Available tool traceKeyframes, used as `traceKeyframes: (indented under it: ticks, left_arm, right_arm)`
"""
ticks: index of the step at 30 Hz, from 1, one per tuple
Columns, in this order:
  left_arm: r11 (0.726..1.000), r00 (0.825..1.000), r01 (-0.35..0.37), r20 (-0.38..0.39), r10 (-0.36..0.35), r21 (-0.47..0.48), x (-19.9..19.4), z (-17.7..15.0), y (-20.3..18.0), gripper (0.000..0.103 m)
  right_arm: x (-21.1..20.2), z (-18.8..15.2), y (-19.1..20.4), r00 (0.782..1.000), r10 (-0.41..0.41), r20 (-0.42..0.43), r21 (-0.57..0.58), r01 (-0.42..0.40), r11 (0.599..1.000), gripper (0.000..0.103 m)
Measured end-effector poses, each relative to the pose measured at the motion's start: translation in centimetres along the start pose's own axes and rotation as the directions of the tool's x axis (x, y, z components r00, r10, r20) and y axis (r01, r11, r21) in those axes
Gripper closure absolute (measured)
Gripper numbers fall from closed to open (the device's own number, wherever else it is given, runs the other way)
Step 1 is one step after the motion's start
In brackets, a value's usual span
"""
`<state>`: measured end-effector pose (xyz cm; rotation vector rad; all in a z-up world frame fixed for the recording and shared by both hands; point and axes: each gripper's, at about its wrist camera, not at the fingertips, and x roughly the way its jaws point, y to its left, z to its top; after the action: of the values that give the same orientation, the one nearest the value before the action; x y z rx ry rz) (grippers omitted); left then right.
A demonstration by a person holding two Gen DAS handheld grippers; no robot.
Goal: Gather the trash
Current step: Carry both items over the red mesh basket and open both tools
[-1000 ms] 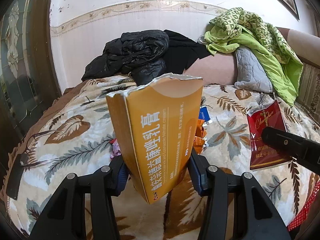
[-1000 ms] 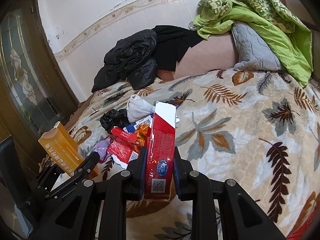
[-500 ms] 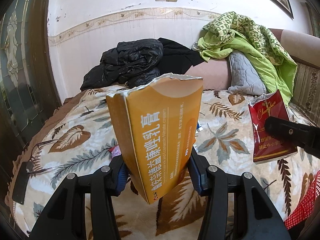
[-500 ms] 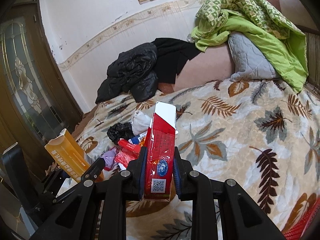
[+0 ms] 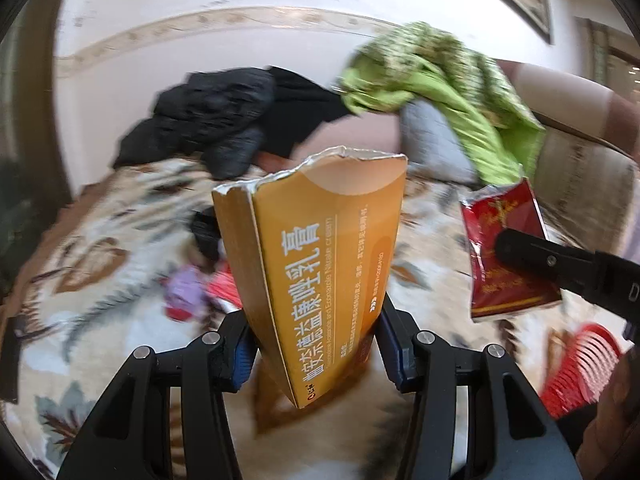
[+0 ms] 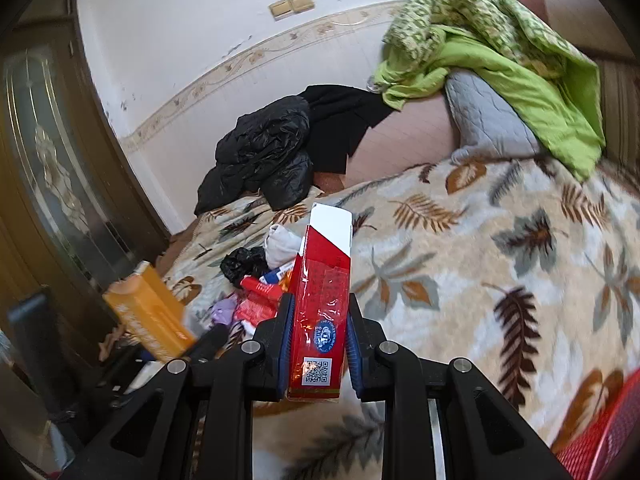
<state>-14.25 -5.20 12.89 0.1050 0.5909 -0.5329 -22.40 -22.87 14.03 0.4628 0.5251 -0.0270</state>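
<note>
Your left gripper [image 5: 312, 344] has its jaws clamped on the torn-open orange carton [image 5: 320, 264], which stands upright between them above the leaf-patterned blanket [image 6: 500, 248]. Your right gripper [image 6: 316, 356] pinches the red packet [image 6: 320, 320] upright; beyond its jaws, slightly left, lies the trash pile [image 6: 256, 280].

Left tool [image 5: 312, 344] and right tool [image 6: 316, 354] both clamped, raised, side by side.

Trash pile [image 6: 256, 280] on bedspread [image 6: 500, 264]; jacket [image 6: 260, 160] behind it; basket [image 6: 600, 440] at right edge.
</note>
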Motion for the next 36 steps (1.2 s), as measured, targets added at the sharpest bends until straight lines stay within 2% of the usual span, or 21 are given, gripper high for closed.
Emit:
traceKeyframes:
  ticks: [4, 8, 11, 14, 17, 18, 20, 25, 26, 27, 29, 32, 36]
  left_arm:
    - [0.99, 0.991, 0.13, -0.021, -0.129, 0.058, -1.3, -0.4, -3.7, 0.053]
    - [0.955, 0.962, 0.271, -0.047, -0.267, 0.119, -2.7, -0.4, -8.7, 0.053]
    - [0.911, 0.926, 0.377, -0.083, -0.368, 0.17, -3.3, -0.3, -13.4, 0.053]
    - [0.853, 0.875, 0.482, -0.154, -0.458, 0.2, -3.0, -0.5, -18.5, 0.052]
    - [0.798, 0.82, 0.565, -0.252, -0.514, 0.21, -1.6, -1.4, -23.5, 0.052]
    - [0.779, 0.794, 0.594, -0.302, -0.528, 0.2, -0.7, -1.8, -25.3, 0.052]
    - [0.753, 0.761, 0.627, -0.366, -0.536, 0.199, 0.5, -2.7, -28.1, 0.052]
    - [0.708, 0.711, 0.67, -0.471, -0.523, 0.224, 2.7, -5.0, -33.4, 0.052]
    - [0.7, 0.701, 0.677, -0.486, -0.522, 0.226, 2.8, -5.4, -34.2, 0.048]
    - [0.693, 0.694, 0.684, -0.499, -0.519, 0.23, 3.1, -5.7, -34.9, 0.039]
    - [0.693, 0.696, 0.682, -0.5, -0.515, 0.235, 3.4, -6.1, -35.2, 0.029]
    - [0.696, 0.692, 0.684, -0.496, -0.524, 0.219, 3.6, -5.9, -34.9, 0.029]
    - [0.718, 0.711, 0.667, -0.46, -0.532, 0.2, 2.8, -5.1, -33.2, 0.029]
  right_arm:
    - [-4.2, -0.9, -2.9, 1.0, -0.011, 0.017, 0.045, 0.011, 0.999, 0.078]
    - [-10.2, -1.3, -7.3, 0.994, -0.083, 0.064, 0.095, 0.076, 0.993, 0.078]
    - [-14.6, -1.9, -10.9, 0.98, -0.172, 0.098, 0.136, 0.158, 0.978, 0.078]
    - [-18.5, -3.0, -15.1, 0.956, -0.274, 0.109, 0.204, 0.248, 0.947, 0.078]
    - [-21.4, -4.2, -19.4, 0.927, -0.363, 0.09, 0.268, 0.329, 0.905, 0.078]
    - [-22.0, -4.6, -20.5, 0.922, -0.379, 0.082, 0.288, 0.342, 0.894, 0.078]
    - [-22.9, -5.6, -22.6, 0.913, -0.404, 0.062, 0.332, 0.362, 0.871, 0.078]
    - [-23.4, -7.2, -26.1, 0.898, -0.44, 0.009, 0.397, 0.401, 0.826, 0.074]
    - [-23.4, -7.4, -26.5, 0.895, -0.447, -0.002, 0.403, 0.41, 0.818, 0.072]
    - [-23.2, -7.4, -26.8, 0.892, -0.452, -0.011, 0.407, 0.417, 0.813, 0.07]
    - [-23.4, -7.4, -27.3, 0.882, -0.47, -0.018, 0.409, 0.436, 0.802, 0.055]
    - [-23.5, -7.2, -27.4, 0.868, -0.496, -0.009, 0.393, 0.459, 0.797, 0.052]
    - [-22.9, -6.3, -27.0, 0.872, -0.49, -0.001, 0.382, 0.453, 0.805, 0.052]
